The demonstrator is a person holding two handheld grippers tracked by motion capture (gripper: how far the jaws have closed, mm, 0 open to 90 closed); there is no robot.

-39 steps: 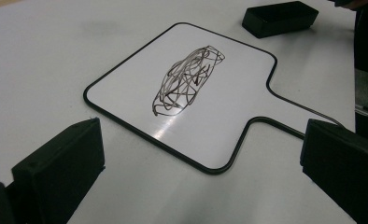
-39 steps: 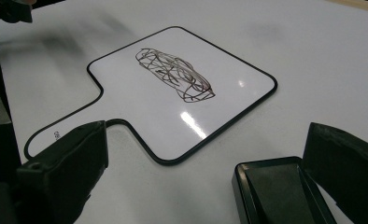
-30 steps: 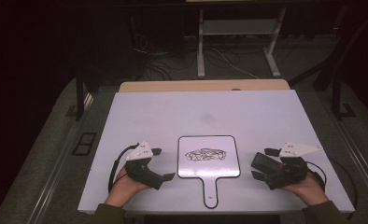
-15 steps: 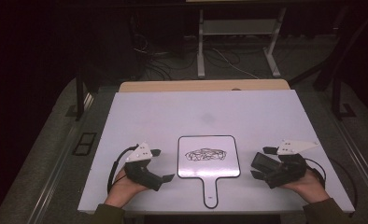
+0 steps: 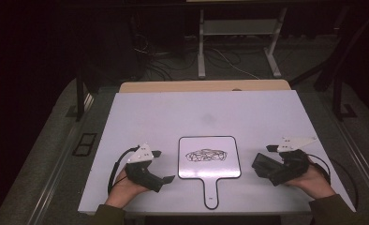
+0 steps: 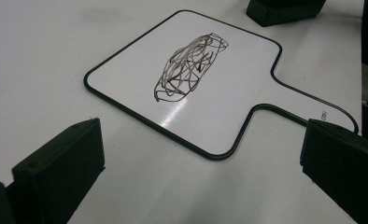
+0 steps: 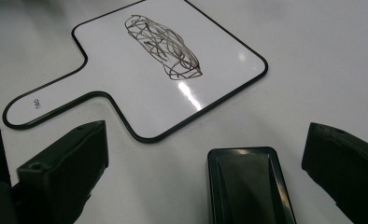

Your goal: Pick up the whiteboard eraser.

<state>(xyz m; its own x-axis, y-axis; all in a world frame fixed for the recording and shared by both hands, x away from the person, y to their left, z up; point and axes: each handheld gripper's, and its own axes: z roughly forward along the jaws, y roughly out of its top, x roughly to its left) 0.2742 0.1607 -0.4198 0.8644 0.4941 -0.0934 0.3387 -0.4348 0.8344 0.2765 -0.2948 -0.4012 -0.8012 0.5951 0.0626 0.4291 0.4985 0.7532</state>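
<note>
A small white board with a handle (image 5: 210,164) lies flat near the table's front edge, handle toward the person. A dark scribble (image 5: 206,154) marks its middle; the same scribble (image 6: 189,65) (image 7: 163,46) is seen in both gripper views. My left gripper (image 5: 162,166) rests on the table left of the board, open and holding nothing (image 6: 205,140). My right gripper (image 5: 267,164) rests to the board's right, open. A black rectangular block like an eraser (image 7: 250,186) lies on the table between its jaws, touching neither (image 5: 262,163).
The white table top (image 5: 196,112) stretches far behind the board. Each gripper trails a black cable (image 5: 114,168) by the hand. A tan board edge (image 5: 201,86) lies at the table's back. The floor beyond holds a metal stand (image 5: 239,28) and wires.
</note>
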